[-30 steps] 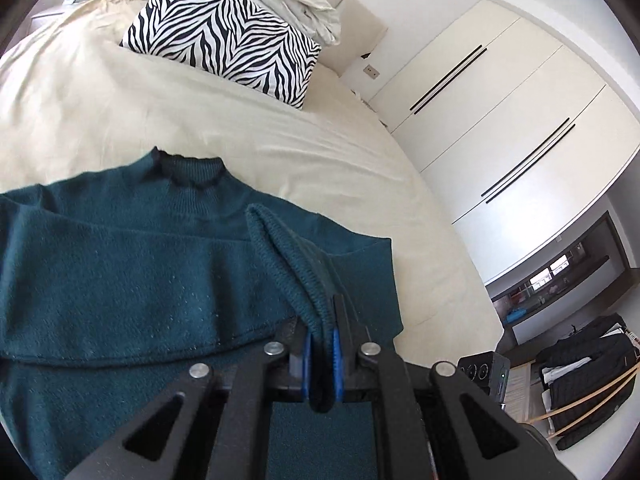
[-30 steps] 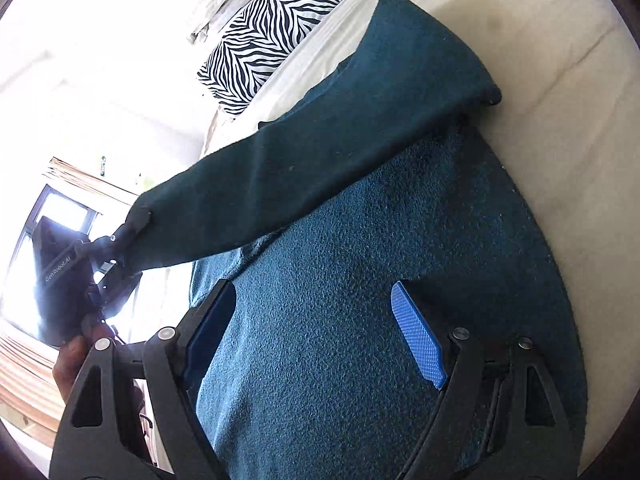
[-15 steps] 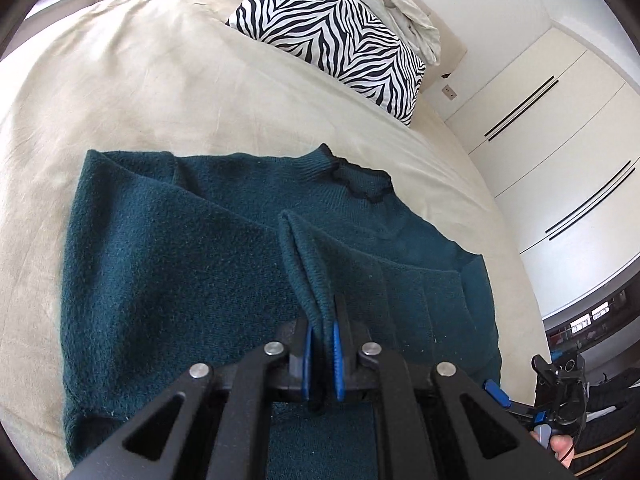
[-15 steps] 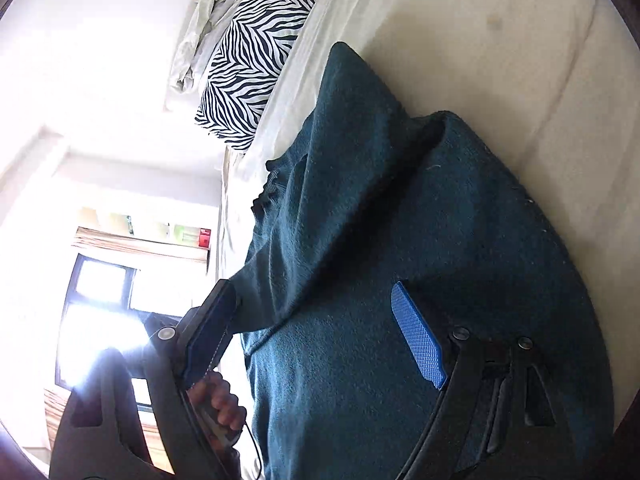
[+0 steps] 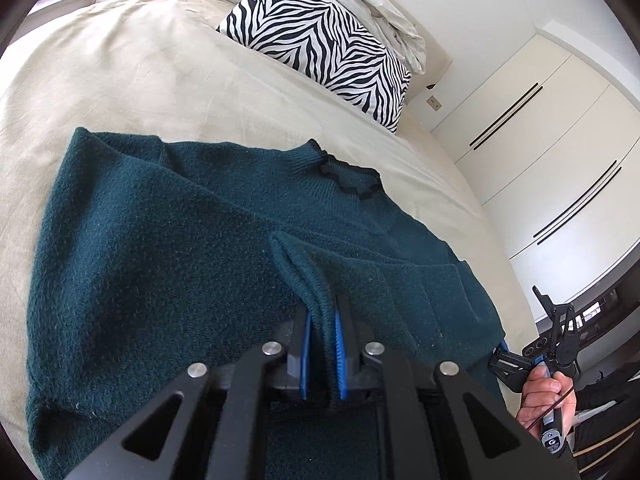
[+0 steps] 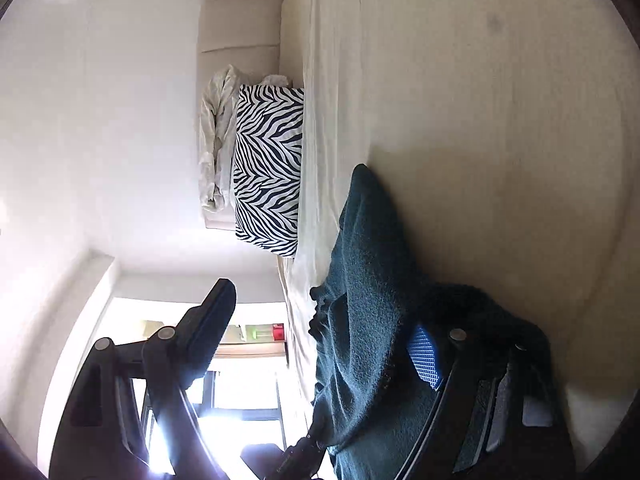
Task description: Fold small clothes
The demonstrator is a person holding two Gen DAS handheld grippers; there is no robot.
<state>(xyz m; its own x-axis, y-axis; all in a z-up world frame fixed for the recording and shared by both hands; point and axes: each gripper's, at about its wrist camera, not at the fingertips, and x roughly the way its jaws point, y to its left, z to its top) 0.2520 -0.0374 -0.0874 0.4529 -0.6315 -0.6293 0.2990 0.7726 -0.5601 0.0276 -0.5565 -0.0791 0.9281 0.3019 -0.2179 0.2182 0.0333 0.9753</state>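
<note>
Now folded across the body: sleeve (image 5: pixel 304 276) of the dark green sweater (image 5: pixel 160 264), carried over from the far side within the last second and laid on the chest panel. Left gripper (image 5: pixel 322 356) pressed together on the sleeve cuff, blue pads (image 5: pixel 306 344) pinching the ribbed edge. Right gripper (image 6: pixel 320 344) spread wide, holding nothing; one blue pad close against the sweater's side, touching or just beside (contact not certain), other finger out in free air toward the window (image 6: pixel 236 392). Right gripper turned further onto its side than half a second ago, view rolled roughly a quarter turn.

Meaning for the task, as a judgement: first sleeve fold nearly complete, release of the cuff pending; opposite side and bottom-to-collar fold not yet done. Risk on release: cuff springing back off the knit.

Location of sweater: flat on the beige bed sheet (image 5: pixel 140 80), collar (image 5: pixel 344 176) toward the pillows, front part under both grippers.

Count:
- sweaters: one
- grippers: two
- zebra-striped pillows (image 5: pixel 324 44): one
- crumpled white bedding behind the pillow (image 5: pixel 372 4): one heap
- wardrobe door handles (image 5: pixel 506 116): two pairs visible
</note>
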